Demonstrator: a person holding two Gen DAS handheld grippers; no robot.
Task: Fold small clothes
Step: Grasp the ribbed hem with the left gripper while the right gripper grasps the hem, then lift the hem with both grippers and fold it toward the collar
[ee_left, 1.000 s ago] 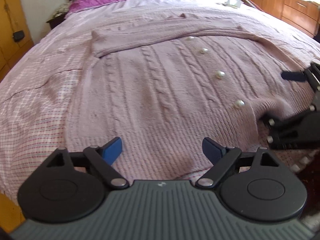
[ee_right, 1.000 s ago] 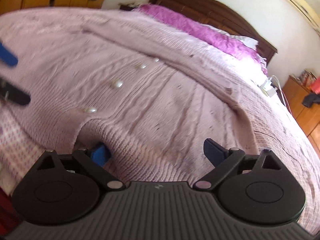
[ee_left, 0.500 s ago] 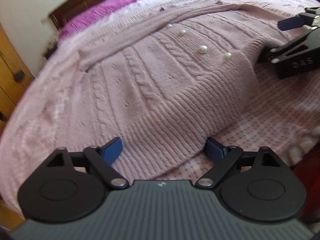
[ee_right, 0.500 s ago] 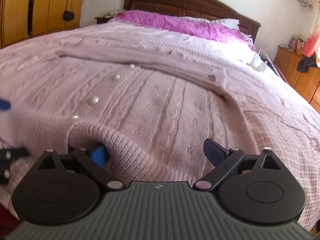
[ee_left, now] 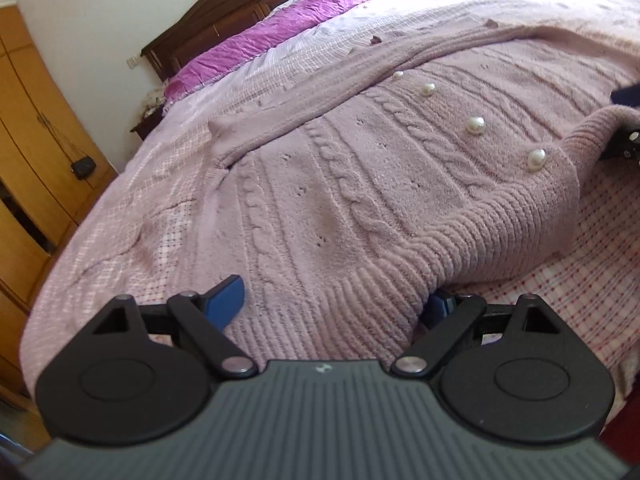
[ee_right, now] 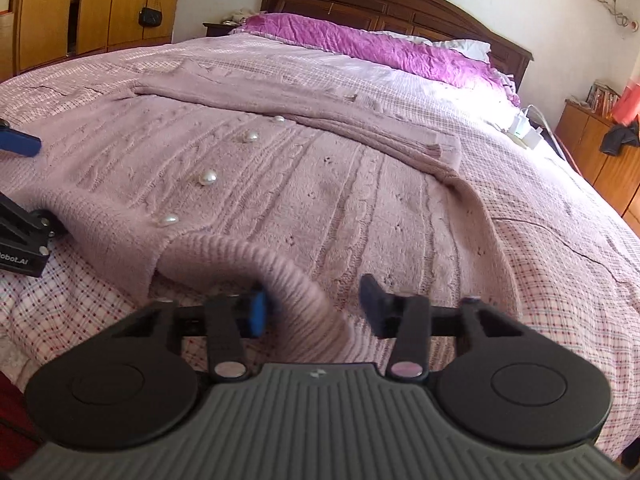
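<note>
1. Here, a mauve knitted cardigan [ee_left: 360, 184] lies spread out on a bed [ee_right: 560, 240] that is covered with a pink checked bedspread [ee_right: 80, 292]; its two sleeves are folded across the upper part of the body.
2. A row of four pearl buttons [ee_left: 475, 125] runs along the middle of the cardigan.
3. The left tongs [ee_left: 336, 304] are spread wide at the bottom ribbed hem [ee_left: 360, 312]; the left finger rests above the knit, and the right finger is partly hidden under the lifted hem edge.
4. The right tongs [ee_right: 316, 304] are also spread, not pressed together; a raised fold of the ribbed hem passes between the two fingers and touches the left blue pad [ee_right: 258, 312].
5. In the right wrist view the other tongs show at the left edge, just beside the hem corner.
6. A purple pillow [ee_right: 380, 48] lies at the dark wooden headboard [ee_right: 400, 4], well apart from the cardigan.
7. A white charger [ee_right: 526, 130] rests on the far right side of the bed, and a wooden wardrobe [ee_right: 100, 4] stands at the left.
</note>
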